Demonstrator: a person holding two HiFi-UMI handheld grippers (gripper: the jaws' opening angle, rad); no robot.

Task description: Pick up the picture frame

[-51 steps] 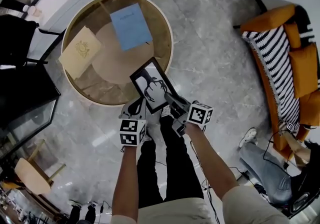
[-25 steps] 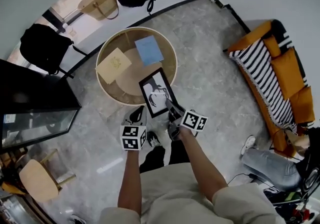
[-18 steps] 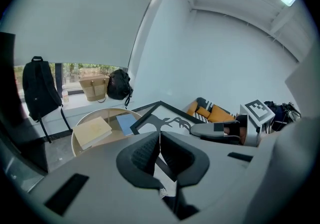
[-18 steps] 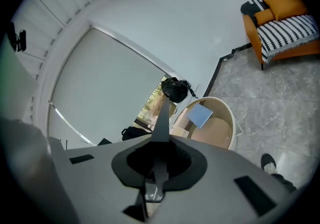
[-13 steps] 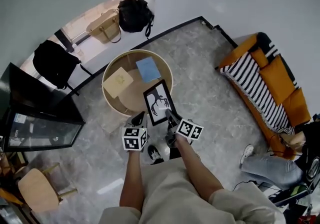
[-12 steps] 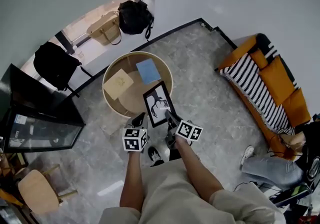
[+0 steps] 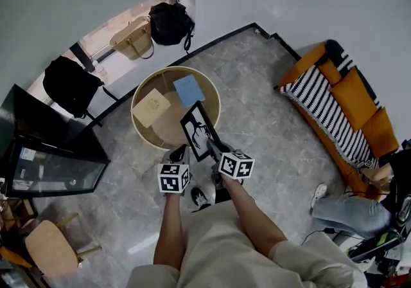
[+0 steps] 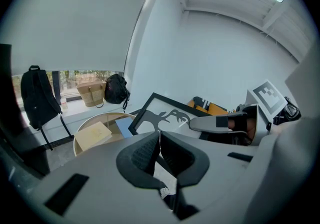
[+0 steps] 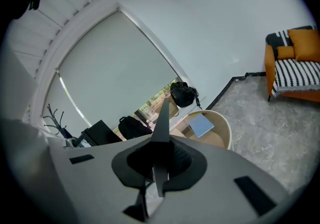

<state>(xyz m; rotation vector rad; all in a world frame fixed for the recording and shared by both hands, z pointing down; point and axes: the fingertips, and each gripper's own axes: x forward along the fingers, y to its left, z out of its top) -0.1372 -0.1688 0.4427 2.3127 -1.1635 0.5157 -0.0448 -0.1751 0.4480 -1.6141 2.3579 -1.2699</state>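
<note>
Head view, frame: the black-rimmed rectangular picture frame [image 7: 198, 131], with a white picture and a dark silhouette, sits at the middle of the frame. It is lifted and tilted, and it overlaps the lower right rim of the round pale-wood table [image 7: 137, 127].
Head view, right gripper: the grey right gripper [image 7: 215, 148] with its marker cube comes up from below right and meets the frame's lower end.
Head view, axis: the frame's long axis runs from that gripper up toward the top of the picture and slightly left.
Head view, left gripper: the grey left gripper [image 7: 179, 152] lies just beside the frame's lower left edge. Contact cannot be told from here.
Left gripper view, jaws: the pads are pressed together at lower centre with nothing between them.
Left gripper view, frame: it lies ahead and slightly right of the jaws [image 8: 162, 117], face up toward the camera. The right gripper [image 8: 216, 123] reaches in from the right onto its near right edge.
Right gripper view, jaws: the jaws are clamped on the frame [image 9: 163, 115], which shows edge-on as a thin dark blade rising from the pads toward upper centre.
Right gripper view, table: it lies right of centre, beyond the frame, with a light blue sheet [image 9: 202, 125] on it.
Judgement: the right gripper alone carries the frame. The left is near enough to take the lower left edge if it is to steady it.
</note>
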